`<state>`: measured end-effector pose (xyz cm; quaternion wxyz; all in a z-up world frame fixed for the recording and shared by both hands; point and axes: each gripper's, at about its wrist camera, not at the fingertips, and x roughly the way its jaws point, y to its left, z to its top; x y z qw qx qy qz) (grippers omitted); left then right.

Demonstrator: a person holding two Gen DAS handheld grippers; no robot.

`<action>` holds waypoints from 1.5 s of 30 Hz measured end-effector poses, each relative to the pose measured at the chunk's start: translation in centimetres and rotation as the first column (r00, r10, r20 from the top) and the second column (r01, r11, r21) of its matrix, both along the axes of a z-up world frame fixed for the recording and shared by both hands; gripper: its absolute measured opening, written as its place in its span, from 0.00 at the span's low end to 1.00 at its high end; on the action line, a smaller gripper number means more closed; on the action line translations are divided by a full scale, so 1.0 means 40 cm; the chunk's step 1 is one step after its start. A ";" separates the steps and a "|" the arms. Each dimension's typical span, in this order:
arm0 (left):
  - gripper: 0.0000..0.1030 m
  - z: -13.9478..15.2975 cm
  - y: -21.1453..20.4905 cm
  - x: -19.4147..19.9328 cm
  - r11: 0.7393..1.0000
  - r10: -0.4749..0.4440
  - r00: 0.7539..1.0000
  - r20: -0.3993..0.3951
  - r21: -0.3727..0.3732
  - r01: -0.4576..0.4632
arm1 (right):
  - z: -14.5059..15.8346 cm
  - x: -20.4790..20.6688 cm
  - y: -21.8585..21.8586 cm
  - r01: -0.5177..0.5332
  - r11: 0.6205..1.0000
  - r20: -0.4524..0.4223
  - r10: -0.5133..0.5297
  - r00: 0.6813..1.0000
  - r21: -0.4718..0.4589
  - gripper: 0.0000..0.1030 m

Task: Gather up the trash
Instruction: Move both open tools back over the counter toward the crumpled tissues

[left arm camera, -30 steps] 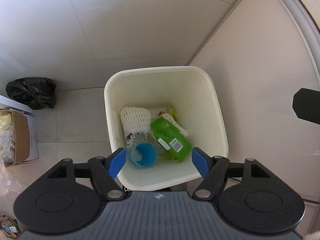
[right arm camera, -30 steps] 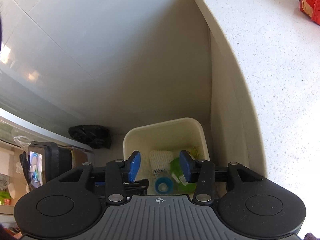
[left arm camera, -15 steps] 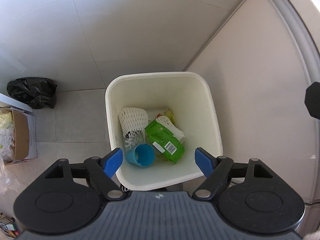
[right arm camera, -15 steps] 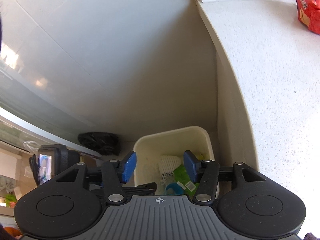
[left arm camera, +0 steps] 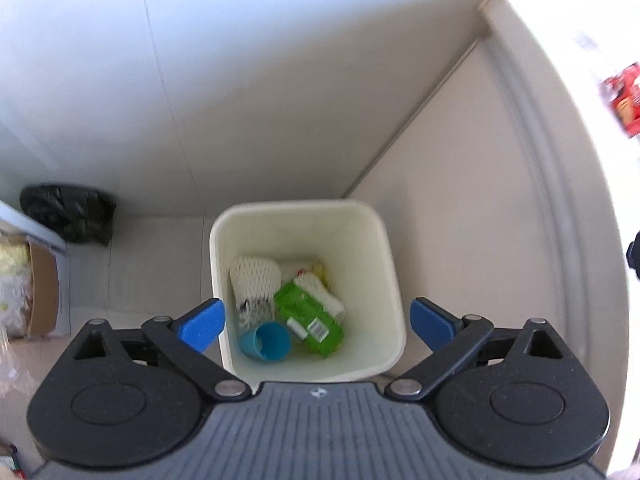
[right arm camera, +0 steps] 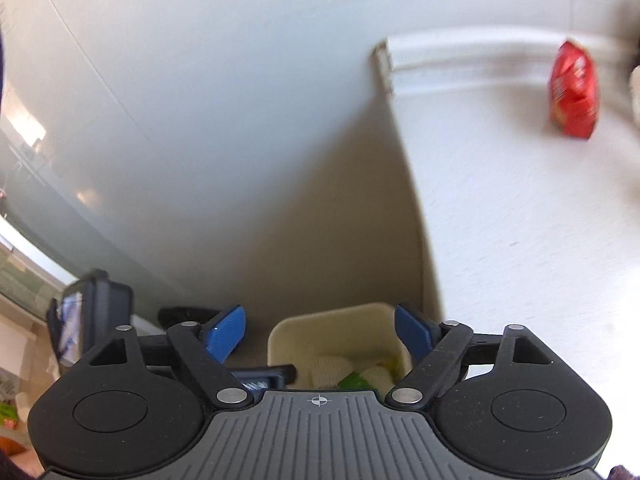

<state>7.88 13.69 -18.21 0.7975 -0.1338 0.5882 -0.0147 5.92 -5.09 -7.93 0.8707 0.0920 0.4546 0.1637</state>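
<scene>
A cream waste bin (left arm camera: 394, 280) stands on the floor beside the counter. Inside lie a green packet (left arm camera: 308, 316), a blue cup (left arm camera: 266, 342) and a white foam net (left arm camera: 254, 280). My left gripper (left arm camera: 316, 324) is open and empty, high above the bin. My right gripper (right arm camera: 320, 332) is open and empty, also above the bin (right arm camera: 280, 336), at about counter height. A red snack bag (right arm camera: 574, 90) lies on the white counter (right arm camera: 520, 220), far right; it also shows blurred in the left wrist view (left arm camera: 624, 100).
A black rubbish bag (left arm camera: 68, 212) sits on the floor by the wall, left of the bin. A cardboard box (left arm camera: 38, 292) stands at the far left. The counter's side panel (left arm camera: 460, 200) rises right of the bin.
Both grippers have risen and opened wider. The bin looks smaller in both views. The right view has tilted up, bringing the red snack bag and more counter into sight.
</scene>
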 end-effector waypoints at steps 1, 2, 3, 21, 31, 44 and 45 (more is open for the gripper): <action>0.97 0.018 -0.005 0.002 1.000 -0.004 1.000 0.018 0.003 0.004 | 0.010 -0.010 -0.013 0.009 1.000 0.019 -0.009 1.000 -0.002 0.84; 0.98 0.034 -0.010 0.006 1.000 -0.009 0.999 0.033 0.007 0.009 | 0.019 -0.019 -0.026 0.018 1.000 0.038 -0.017 0.999 -0.007 0.86; 0.99 0.050 -0.016 0.009 1.000 -0.013 0.999 0.051 0.012 0.013 | 0.029 -0.029 -0.041 0.028 0.999 0.060 -0.027 0.998 -0.017 0.86; 0.99 0.283 -0.266 0.083 0.967 -0.252 0.921 0.297 0.048 0.249 | 0.147 -0.101 -0.381 0.356 0.919 0.326 -0.289 0.900 -0.169 0.93; 0.99 0.382 -0.517 0.162 0.914 -0.390 0.814 0.431 0.070 0.401 | 0.173 -0.055 -0.577 0.432 0.881 0.383 -0.339 0.860 -0.191 0.95; 0.95 0.438 -0.758 0.273 0.865 -0.457 0.715 0.529 0.075 0.497 | 0.150 0.058 -0.801 0.501 0.851 0.399 -0.410 0.820 -0.156 0.95; 0.94 0.441 -0.774 0.282 0.864 -0.456 0.711 0.535 0.074 0.498 | 0.144 0.071 -0.815 0.503 0.851 0.397 -0.415 0.819 -0.149 0.95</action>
